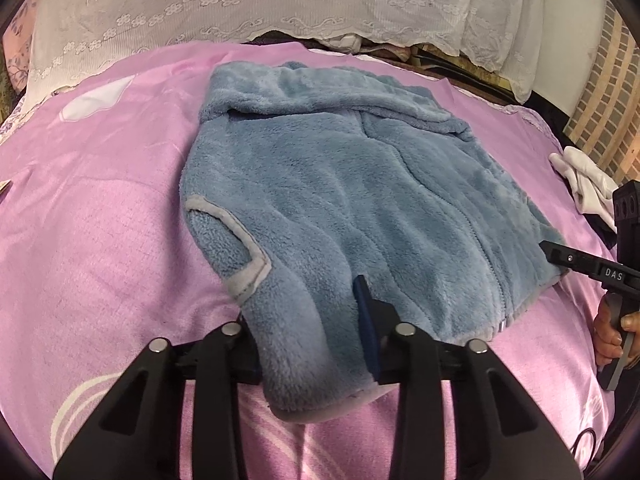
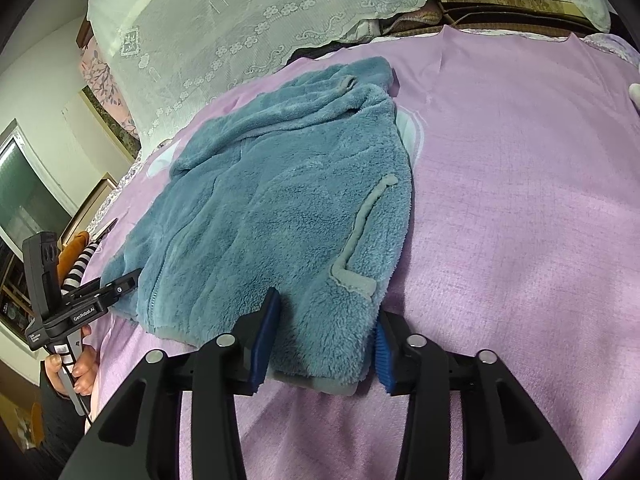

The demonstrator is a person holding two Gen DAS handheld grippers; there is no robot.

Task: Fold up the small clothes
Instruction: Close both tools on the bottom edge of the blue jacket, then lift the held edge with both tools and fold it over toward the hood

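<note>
A blue fleece zip jacket lies flat on the pink bedsheet, front up, with its hood at the far end. My left gripper is shut on the near hem at one bottom corner, below the grey-trimmed pocket. Fleece bulges between its blue pads. In the right wrist view the jacket fills the gap of my right gripper, which is shut on the other bottom corner of the hem. Each gripper shows in the other's view: the right one and the left one at the jacket's edges.
White lace-covered bedding is heaped along the head of the bed. A white cloth lies at the bed's right edge by a brick-pattern wall. A hand holds the left gripper's handle; a striped item lies behind it.
</note>
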